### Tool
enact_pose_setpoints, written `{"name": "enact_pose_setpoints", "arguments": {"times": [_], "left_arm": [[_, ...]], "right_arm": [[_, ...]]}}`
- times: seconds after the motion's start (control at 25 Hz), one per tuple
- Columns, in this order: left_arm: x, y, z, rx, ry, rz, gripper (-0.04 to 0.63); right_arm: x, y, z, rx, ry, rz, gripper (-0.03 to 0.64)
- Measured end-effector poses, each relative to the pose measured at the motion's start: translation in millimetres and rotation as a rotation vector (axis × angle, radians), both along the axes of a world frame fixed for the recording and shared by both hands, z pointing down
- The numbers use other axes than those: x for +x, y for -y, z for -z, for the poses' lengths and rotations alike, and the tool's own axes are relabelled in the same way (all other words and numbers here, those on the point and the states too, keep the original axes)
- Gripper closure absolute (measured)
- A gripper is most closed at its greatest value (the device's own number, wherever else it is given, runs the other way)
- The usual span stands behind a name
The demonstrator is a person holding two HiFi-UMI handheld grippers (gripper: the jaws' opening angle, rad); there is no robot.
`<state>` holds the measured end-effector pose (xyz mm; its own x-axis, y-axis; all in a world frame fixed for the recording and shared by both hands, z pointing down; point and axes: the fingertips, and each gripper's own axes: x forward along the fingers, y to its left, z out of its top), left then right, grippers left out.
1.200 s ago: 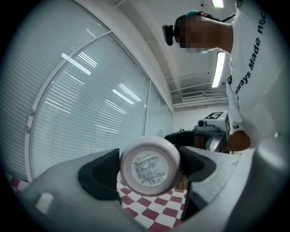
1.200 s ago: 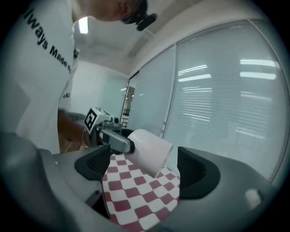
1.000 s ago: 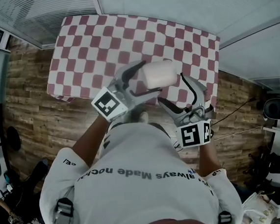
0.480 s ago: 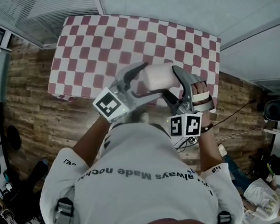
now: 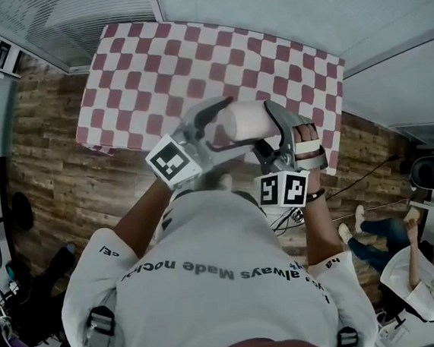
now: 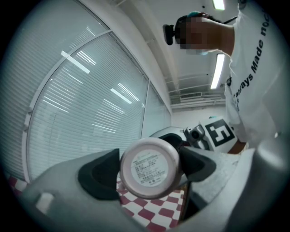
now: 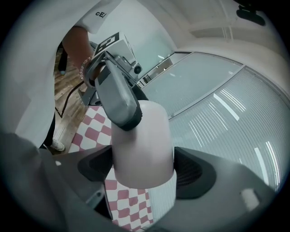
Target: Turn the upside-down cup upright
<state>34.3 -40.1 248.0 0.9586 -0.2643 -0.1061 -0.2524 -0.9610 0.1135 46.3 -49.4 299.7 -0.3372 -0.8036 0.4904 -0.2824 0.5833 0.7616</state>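
Jaws of the right gripper (image 7: 142,171) have just been closing on the pale cup (image 7: 144,136). They now bracket its wider end, pads apparently touching both sides, though the wide-angle view leaves us unsure how firmly they press. A second ago this gripper hung low at the near right, well apart from the cup; it has since swung in to the cup's right end. The left gripper (image 6: 147,171) has not budged. Its jaws stay clamped on the narrower base end, the labelled underside square in the left gripper view. From overhead, the cup lies roughly on its side, base to the left, held in the air over the near edge of the checked worktop (image 5: 190,49). We read this as a handover halfway through the turn. With both grippers on the cup, the left can let go, and the right can roll it mouth-up and set it down.
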Motion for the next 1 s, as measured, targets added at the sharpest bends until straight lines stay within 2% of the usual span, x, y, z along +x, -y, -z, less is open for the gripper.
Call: {"name": "enact_pose_setpoints", "arguments": {"times": [0.36, 0.84, 1.0], "left_arm": [[1.3, -2.1, 1.1, 0.030, 0.016, -0.012, 0.179], [3.7, -8.0, 7.6, 0.062, 0.010, -0.029, 0.181], [6.0, -11.4, 5.7, 0.095, 0.049, -0.028, 0.181]], "right_arm": [[-2.2, -1.2, -5.7, -0.036, 0.135, -0.064, 0.204], [-9.3, -9.2, -16.0, -0.167, 0.431, -0.125, 0.207], [-11.9, -10.5, -21.0, -0.203, 0.493, -0.144, 0.207]]}}
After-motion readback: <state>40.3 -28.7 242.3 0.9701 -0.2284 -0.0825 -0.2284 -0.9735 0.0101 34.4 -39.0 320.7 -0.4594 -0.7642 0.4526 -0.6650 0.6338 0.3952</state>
